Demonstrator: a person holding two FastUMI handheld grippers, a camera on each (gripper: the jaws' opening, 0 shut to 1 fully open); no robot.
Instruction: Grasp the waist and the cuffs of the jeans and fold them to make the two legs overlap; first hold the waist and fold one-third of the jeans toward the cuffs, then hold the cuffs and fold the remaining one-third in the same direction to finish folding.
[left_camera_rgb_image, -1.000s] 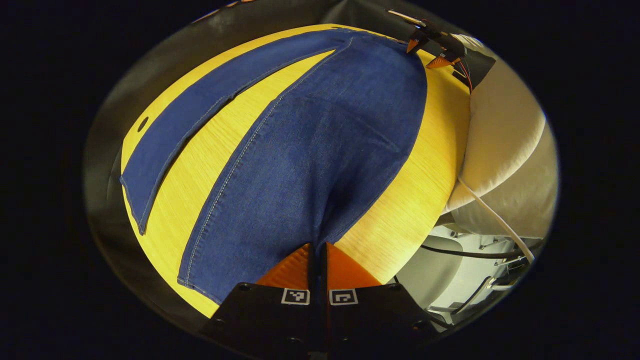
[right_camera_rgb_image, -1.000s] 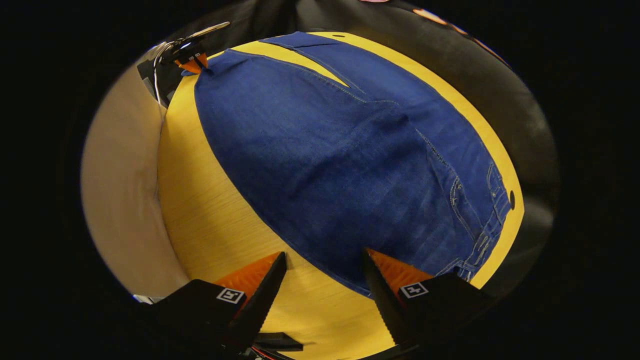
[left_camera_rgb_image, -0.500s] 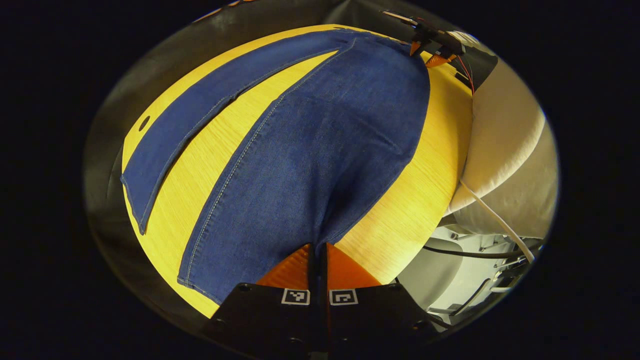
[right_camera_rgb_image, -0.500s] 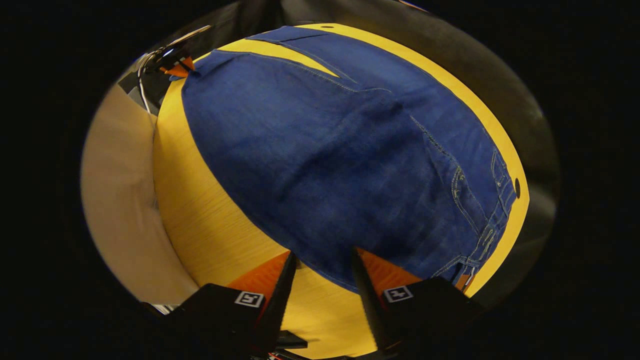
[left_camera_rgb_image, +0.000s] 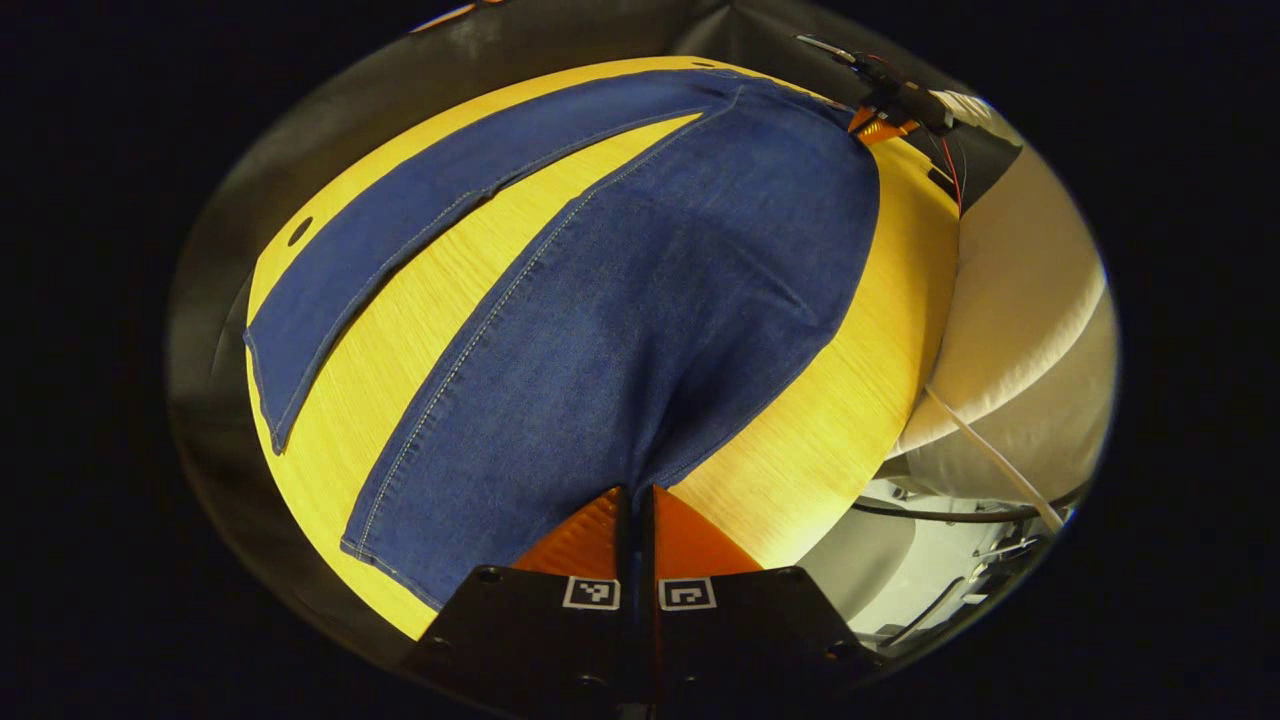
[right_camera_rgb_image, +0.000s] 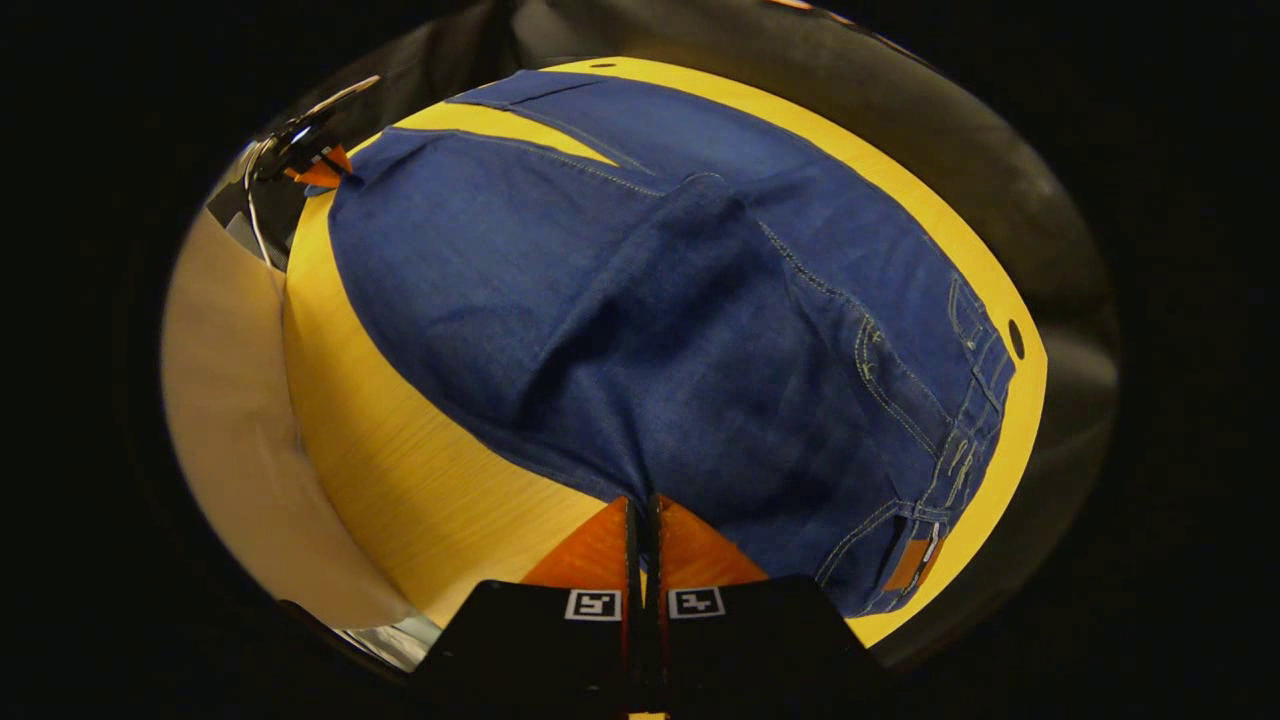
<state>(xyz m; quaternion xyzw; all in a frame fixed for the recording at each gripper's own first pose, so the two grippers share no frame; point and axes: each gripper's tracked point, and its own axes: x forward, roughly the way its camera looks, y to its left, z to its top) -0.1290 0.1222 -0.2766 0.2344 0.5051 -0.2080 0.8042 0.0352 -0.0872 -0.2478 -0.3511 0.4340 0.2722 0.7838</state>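
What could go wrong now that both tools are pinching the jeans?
1. Each tool, left tool and right tool, seems to pinch just a thin bit of the jeans at the near edge, so the denim might slip out when lifted.
2. The far leg lies spread apart from the near one, so the two legs may not line up.
3. The jeans already bunch near the seat, so a crease could get folded in.

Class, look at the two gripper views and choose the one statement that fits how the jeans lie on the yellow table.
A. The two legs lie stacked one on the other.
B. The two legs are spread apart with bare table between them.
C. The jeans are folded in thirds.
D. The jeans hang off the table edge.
B: in the left gripper view a strip of the yellow table shows between the two legs of the jeans.
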